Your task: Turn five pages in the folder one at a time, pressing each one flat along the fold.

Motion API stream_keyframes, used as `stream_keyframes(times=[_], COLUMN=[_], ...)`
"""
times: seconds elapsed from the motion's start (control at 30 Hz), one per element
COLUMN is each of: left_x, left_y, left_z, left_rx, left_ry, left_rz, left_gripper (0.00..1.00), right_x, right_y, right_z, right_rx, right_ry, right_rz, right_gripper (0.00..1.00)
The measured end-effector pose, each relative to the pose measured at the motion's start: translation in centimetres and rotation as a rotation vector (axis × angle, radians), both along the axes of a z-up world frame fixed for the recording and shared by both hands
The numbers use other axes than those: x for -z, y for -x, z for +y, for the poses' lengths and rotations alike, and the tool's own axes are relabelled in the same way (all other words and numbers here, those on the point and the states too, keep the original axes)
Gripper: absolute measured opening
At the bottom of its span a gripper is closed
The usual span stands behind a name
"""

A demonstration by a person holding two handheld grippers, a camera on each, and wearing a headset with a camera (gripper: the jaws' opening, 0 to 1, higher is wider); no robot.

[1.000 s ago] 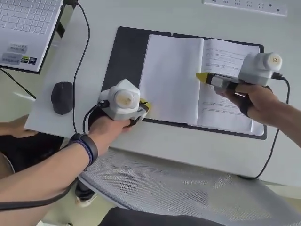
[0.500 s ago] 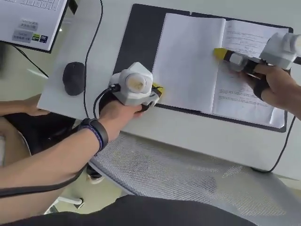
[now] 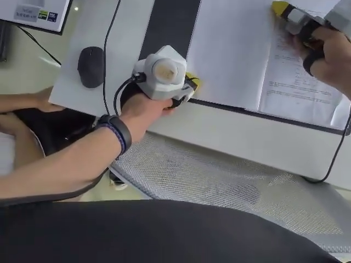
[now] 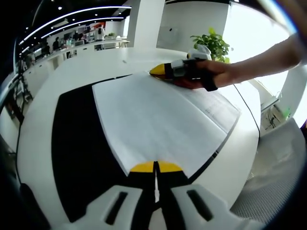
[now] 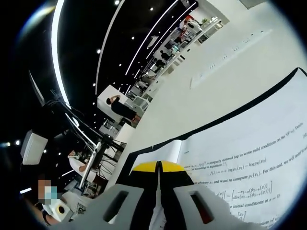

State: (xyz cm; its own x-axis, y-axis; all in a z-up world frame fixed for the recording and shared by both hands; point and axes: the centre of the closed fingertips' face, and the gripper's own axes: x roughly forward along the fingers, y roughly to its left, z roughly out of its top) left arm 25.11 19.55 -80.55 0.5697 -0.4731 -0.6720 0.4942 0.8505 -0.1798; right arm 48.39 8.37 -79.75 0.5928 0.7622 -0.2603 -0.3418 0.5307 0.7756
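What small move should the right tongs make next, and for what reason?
Probably draw the right tongs down the fold toward the near edge, pressing lightly. Their shut tips sit beside the fold, toward its far end. The blank page lies on the left side, and the left tongs rest shut at its near edge, apparently steadying it.
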Motion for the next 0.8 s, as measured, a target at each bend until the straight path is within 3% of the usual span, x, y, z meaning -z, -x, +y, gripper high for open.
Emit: stream_keyframes(times=[0.17, 0.27, 0.4, 0.57, 0.8], left_x=[0.0, 0.0, 0.0, 0.0, 0.0], left_y=[0.0, 0.0, 0.0, 0.0, 0.0], left_z=[0.0, 0.0, 0.0, 0.0, -0.1], left_rx=[-0.013, -0.015, -0.013, -0.01, -0.014], left_ry=[0.015, 0.02, 0.026, 0.033, 0.038], left_rz=[-0.002, 0.001, 0.006, 0.009, 0.014], left_gripper=[0.0, 0.0, 0.0, 0.0, 0.0], right_x=[0.2, 0.3, 1.1, 0.8, 0.2], right_y=[-1.6, -3.0, -4.0, -3.7, -0.3], right_z=[0.4, 0.0, -0.4, -0.4, 0.1], right_rx=[0.017, 0.092, 0.11, 0.098, 0.006], right_ry=[0.023, -0.029, -0.043, -0.027, -0.01], right_rz=[0.001, 0.035, 0.043, 0.026, 0.027], right_gripper=[0.0, 0.0, 0.0, 0.0, 0.0])
